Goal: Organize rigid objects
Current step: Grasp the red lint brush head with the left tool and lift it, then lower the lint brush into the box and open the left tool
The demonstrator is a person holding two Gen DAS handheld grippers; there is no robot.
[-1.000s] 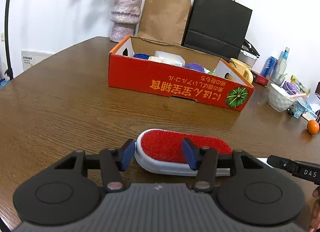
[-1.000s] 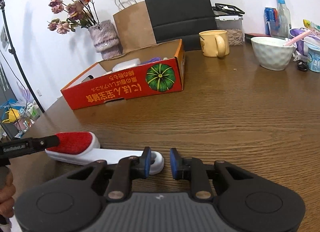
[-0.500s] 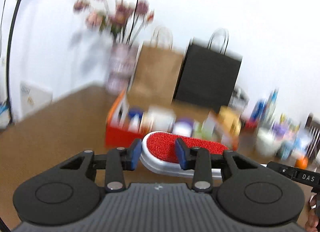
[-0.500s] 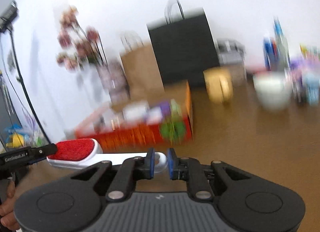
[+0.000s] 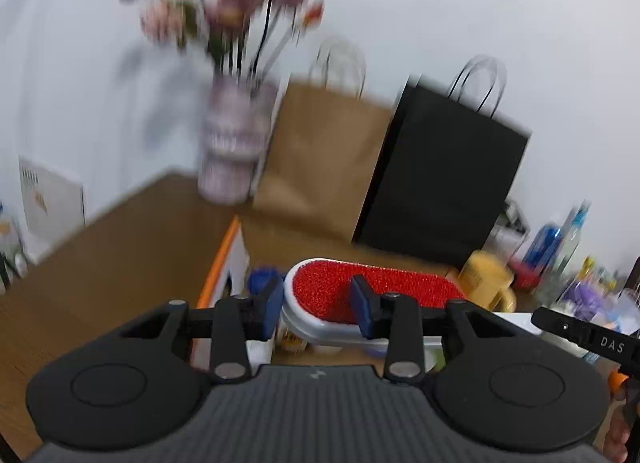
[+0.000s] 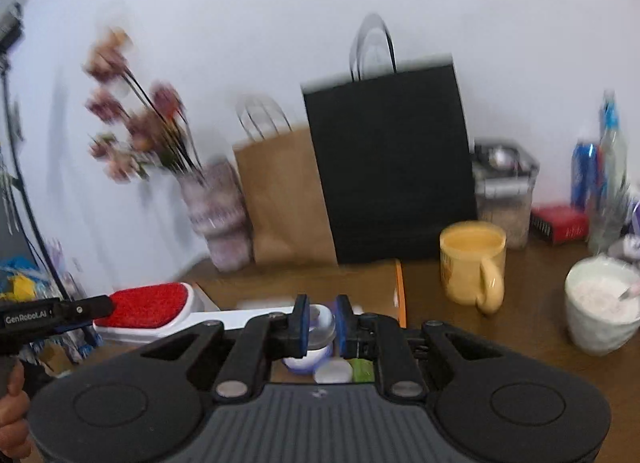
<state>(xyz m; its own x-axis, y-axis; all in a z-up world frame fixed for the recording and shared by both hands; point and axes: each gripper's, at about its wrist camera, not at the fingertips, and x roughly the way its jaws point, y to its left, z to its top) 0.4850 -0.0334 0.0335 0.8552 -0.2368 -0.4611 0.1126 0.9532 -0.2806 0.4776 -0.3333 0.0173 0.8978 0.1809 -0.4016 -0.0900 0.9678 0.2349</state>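
1. Two tongs carry one lint brush [image 5: 372,295] between them, lifted clear of the counter [image 5: 120,247].
2. Left tongs [image 5: 316,307] are clamped across the brush's red pad end, one blue finger on each side of its white body.
3. Right tongs [image 6: 322,317] are closed on the brush's white handle [image 6: 248,313] at the other end, their blue fingers close together around it; in this view the red pad [image 6: 148,305] points off to the left, towards the other tool.
4. Just below and behind the brush lies the open cardboard box [image 6: 398,291] with its orange edge; small items sit inside it, among them a white round lid [image 6: 334,373], though blur hides most detail.
5. Beyond the box on the counter stands a yellow mug [image 6: 472,263], with a white bowl [image 6: 600,315] further right.
6. Farthest back, against the wall, stand a vase of dried flowers [image 5: 236,143], a brown paper bag [image 5: 324,155] and a black paper bag [image 6: 388,159] side by side.
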